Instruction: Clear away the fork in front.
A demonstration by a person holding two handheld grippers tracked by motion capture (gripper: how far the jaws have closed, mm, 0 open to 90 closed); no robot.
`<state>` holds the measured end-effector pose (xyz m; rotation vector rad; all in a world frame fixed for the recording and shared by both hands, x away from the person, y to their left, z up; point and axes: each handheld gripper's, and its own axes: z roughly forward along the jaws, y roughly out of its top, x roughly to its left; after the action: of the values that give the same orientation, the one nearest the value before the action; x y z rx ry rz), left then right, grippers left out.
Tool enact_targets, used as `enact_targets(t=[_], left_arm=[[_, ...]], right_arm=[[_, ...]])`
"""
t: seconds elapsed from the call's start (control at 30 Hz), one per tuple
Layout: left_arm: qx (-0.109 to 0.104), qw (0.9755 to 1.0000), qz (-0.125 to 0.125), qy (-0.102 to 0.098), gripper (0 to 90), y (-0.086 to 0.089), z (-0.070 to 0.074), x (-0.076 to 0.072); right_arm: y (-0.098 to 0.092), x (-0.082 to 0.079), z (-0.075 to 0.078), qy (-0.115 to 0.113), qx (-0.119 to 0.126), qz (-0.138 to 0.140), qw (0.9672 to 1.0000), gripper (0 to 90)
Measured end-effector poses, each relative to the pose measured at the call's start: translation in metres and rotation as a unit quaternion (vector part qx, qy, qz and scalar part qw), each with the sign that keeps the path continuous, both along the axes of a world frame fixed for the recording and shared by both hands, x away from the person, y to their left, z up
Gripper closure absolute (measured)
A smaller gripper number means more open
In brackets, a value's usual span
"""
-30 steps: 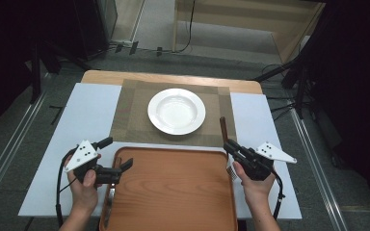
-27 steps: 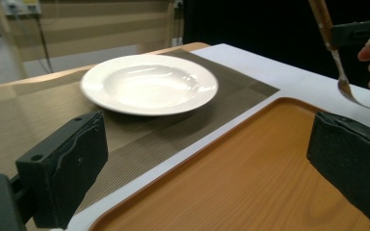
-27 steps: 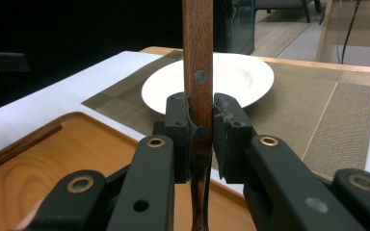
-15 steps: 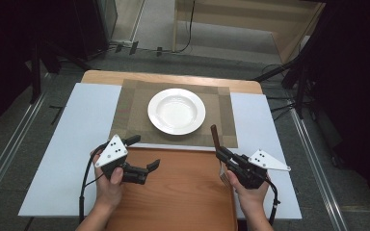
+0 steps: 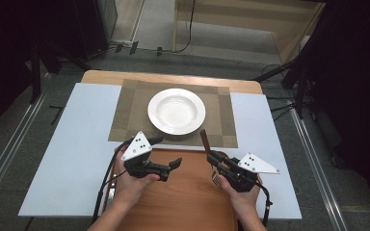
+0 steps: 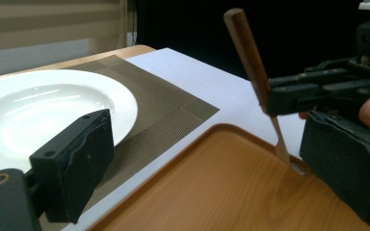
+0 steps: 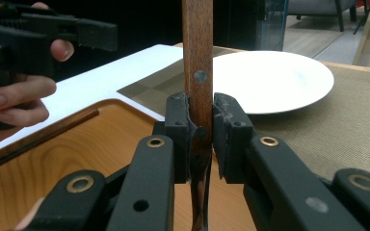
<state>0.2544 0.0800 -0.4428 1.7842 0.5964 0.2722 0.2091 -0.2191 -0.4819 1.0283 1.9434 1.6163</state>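
Right gripper (image 5: 212,159) clamps a fork (image 7: 197,72) by its wooden handle, handle tilted up, metal end down over the tray (image 5: 192,202) near its right rim. Left gripper (image 5: 173,163) jaws wide, nothing between them, above the tray's left part. Plate (image 5: 176,111) sits on the mat (image 5: 125,120) beyond the tray.

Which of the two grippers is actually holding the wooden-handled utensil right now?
The right gripper: its jaws clamp the utensil's wooden handle upright over the tray. The left gripper stands open, holding nothing.
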Motion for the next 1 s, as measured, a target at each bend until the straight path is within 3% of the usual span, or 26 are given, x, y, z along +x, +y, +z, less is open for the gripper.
enact_targets(t=[0.3, 0.57, 0.8, 1.0], left_arm=[[-0.009, 0.9998, -0.007, 0.018, 14.7, -0.017, 0.005, -0.002], [-0.014, 0.9995, 0.005, 0.026, 33.8, -0.026, 0.004, -0.003], [-0.038, 0.9984, -0.015, 0.039, 43.3, -0.033, 0.003, -0.005], [-0.04, 0.9979, -0.014, 0.048, 51.1, -0.041, 0.003, -0.005]], right_arm=[[0.01, -0.004, 0.0, -0.012, -0.004, 0.014, 0.9998, 76.5], [0.016, -0.007, 0.001, -0.023, -0.006, 0.018, 0.9996, 76.6], [0.023, -0.008, 0.0, -0.031, -0.019, 0.017, 0.9992, 76.5], [0.028, -0.01, 0.0, -0.04, -0.024, 0.02, 0.9987, 76.6]])
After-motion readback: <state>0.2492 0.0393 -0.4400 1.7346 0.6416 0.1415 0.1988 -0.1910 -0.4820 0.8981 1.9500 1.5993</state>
